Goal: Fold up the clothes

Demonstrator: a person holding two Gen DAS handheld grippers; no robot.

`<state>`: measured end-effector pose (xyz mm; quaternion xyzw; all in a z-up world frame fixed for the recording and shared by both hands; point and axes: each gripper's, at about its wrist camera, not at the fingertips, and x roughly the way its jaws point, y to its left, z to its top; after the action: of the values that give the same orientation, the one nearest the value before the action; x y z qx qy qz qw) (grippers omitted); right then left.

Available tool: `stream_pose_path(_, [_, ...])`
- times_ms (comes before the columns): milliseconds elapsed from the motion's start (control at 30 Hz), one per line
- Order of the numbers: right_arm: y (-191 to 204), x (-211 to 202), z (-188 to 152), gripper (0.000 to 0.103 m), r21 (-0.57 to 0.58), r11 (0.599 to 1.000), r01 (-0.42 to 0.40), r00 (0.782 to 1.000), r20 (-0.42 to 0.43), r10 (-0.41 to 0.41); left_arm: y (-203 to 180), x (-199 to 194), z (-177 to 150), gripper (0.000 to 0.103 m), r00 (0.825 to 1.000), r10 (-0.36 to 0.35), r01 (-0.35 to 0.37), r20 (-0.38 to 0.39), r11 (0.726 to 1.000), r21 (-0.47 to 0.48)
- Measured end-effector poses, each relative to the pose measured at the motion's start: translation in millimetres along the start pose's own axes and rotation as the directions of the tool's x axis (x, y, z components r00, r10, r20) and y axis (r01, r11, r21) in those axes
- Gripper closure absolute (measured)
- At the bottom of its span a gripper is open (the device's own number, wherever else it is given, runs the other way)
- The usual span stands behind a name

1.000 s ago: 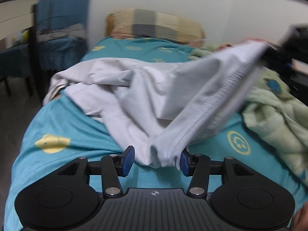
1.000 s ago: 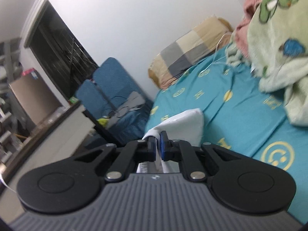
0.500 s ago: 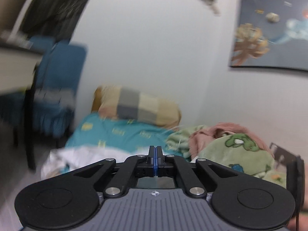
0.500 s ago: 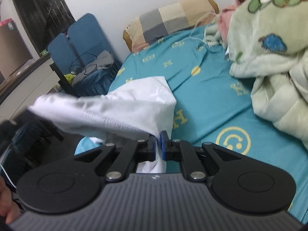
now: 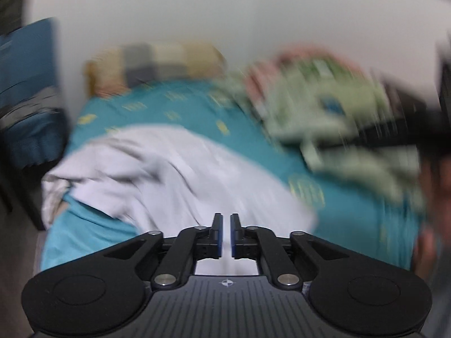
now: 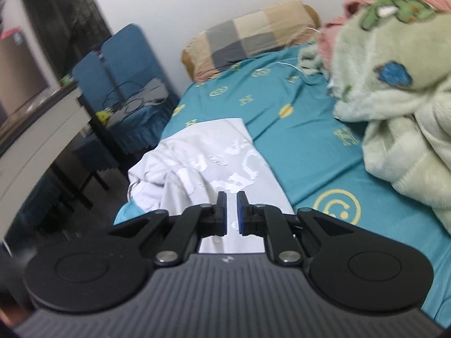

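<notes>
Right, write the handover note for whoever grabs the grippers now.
Left gripper: jaws have just been opening, narrow gap, nothing between them.
Right gripper: narrow gap, empty.
Shirt: white, rumpled, print up, on the bed by its left edge, in front of both grippers.
Done: shirt lies on the bed, with no neat fold.
Left: smooth it out, then fold it.

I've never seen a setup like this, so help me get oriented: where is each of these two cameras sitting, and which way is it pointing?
Left wrist: sits on the left hand-held gripper, looking down over its fingers at the white shirt on the bed; blurred.
Right wrist: sits on the right hand-held gripper, looking over its fingers at the shirt, blanket and pillow.
Shared: shirt, teal bed, pillow, blanket, blue chair.
</notes>
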<state>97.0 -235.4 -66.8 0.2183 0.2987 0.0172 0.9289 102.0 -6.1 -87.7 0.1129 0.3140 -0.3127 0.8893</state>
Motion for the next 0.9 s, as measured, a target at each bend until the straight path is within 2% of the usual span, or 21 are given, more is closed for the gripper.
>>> stream_pose_path(100, [-12,2,2,0.092,0.065,0.998,0.013,1.000,-0.010,-0.012,-33,23,-27,0.084,0.997,-0.022,0.036,-0.075,0.981,0.193])
stream_pose_path(133, [-15,2,3,0.092,0.080,0.997,0.017,1.000,-0.013,-0.016,-44,31,-36,0.075,0.996,-0.022,0.044,-0.088,0.966,0.257])
stream_pose_path(167, [-18,2,3,0.092,0.091,0.996,0.020,1.000,-0.014,-0.019,-55,37,-43,0.068,0.996,-0.003,0.032,-0.090,0.946,0.322])
stream_pose_path(200, [-21,2,3,0.092,0.102,0.995,0.022,1.000,-0.015,-0.021,-66,44,-49,0.056,0.996,0.018,0.018,-0.090,0.922,0.387])
stream_pose_path(233, [-23,2,3,0.092,0.113,0.993,0.018,1.000,-0.015,-0.017,-77,51,-54,0.052,0.996,0.045,-0.005,-0.081,0.897,0.442])
stream_pose_path(333, [-29,2,4,0.092,0.139,0.990,-0.011,1.000,-0.016,0.014,-94,76,-68,0.051,0.992,0.094,-0.029,-0.086,0.823,0.568])
stream_pose_path(400, [-33,3,5,0.092,0.153,0.988,-0.022,0.999,-0.023,0.026,-99,84,-73,0.052,0.993,0.110,-0.060,-0.043,0.785,0.616])
stream_pose_path(433, [-35,3,5,0.092,0.160,0.987,-0.025,0.999,-0.026,0.029,-101,87,-73,0.057,0.993,0.117,-0.076,-0.022,0.766,0.639])
stream_pose_path(467, [-38,4,5,0.092,0.167,0.986,-0.025,0.999,-0.029,0.030,-103,89,-74,0.066,0.992,0.124,-0.092,-0.002,0.745,0.660])
stream_pose_path(500, [-40,4,5,0.092,0.172,0.985,-0.025,0.999,-0.033,0.032,-104,93,-73,0.092,0.990,0.144,-0.106,-0.001,0.738,0.667])
stream_pose_path(533, [-42,5,5,0.092,0.175,0.984,-0.027,0.999,-0.040,0.035,-101,97,-69,0.095,0.986,0.168,-0.120,-0.011,0.746,0.655])
stream_pose_path(567, [-44,6,4,0.092,0.176,0.984,-0.030,0.998,-0.046,0.039,-97,98,-64,0.095,0.985,0.171,-0.125,-0.013,0.769,0.627])
stream_pose_path(667, [-46,8,4,0.092,0.184,0.982,-0.049,0.996,-0.060,0.061,-78,82,-35,0.097,0.992,0.125,-0.113,0.010,0.859,0.500])
stream_pose_path(733, [-43,7,5,0.092,0.157,0.986,-0.063,0.995,-0.060,0.073,-55,64,-8,0.097,0.999,0.032,-0.040,0.030,0.947,0.320])
stream_pose_path(767, [-39,7,5,0.091,0.135,0.988,-0.068,0.995,-0.059,0.077,-41,54,6,0.097,0.999,-0.022,0.012,0.045,0.978,0.210])
stream_pose_path(800, [-35,7,5,0.091,0.111,0.991,-0.079,0.995,-0.057,0.086,-26,45,18,0.097,0.995,-0.070,0.063,0.070,0.993,0.102])
stream_pose_path(833, [-31,7,5,0.091,0.086,0.992,-0.091,0.994,-0.055,0.096,-11,38,28,0.098,0.989,-0.110,0.109,0.098,0.994,0.016])
stream_pose_path(900, [-20,6,3,0.091,0.033,0.992,-0.122,0.991,-0.051,0.123,15,27,44,0.098,0.973,-0.173,0.193,0.151,0.973,-0.127])
